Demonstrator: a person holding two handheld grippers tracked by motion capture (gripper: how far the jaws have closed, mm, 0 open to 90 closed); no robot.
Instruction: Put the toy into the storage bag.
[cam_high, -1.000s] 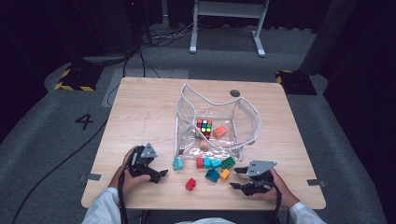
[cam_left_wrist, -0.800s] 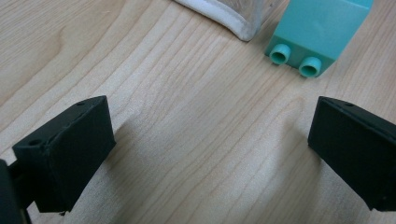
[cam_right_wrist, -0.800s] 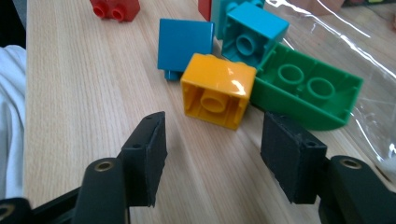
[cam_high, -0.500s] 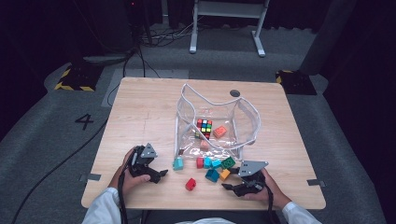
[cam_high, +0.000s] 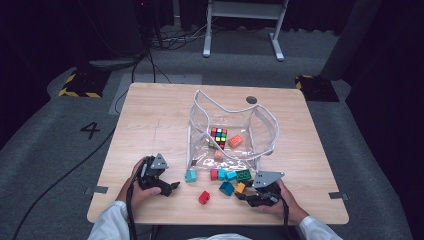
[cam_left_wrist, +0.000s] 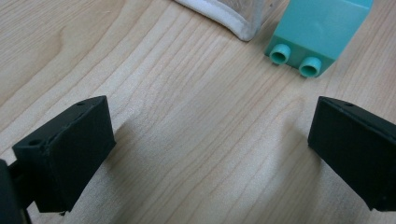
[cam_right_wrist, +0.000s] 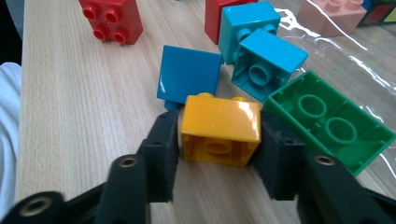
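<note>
Right gripper jaws just closed; left gripper agape.

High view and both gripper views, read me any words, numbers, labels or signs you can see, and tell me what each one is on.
"4": a dark numeral on the grey floor, left of the table in the high view.
No print can be made out on the toy bricks, the clear bag, the puzzle cube or the grippers.
</note>
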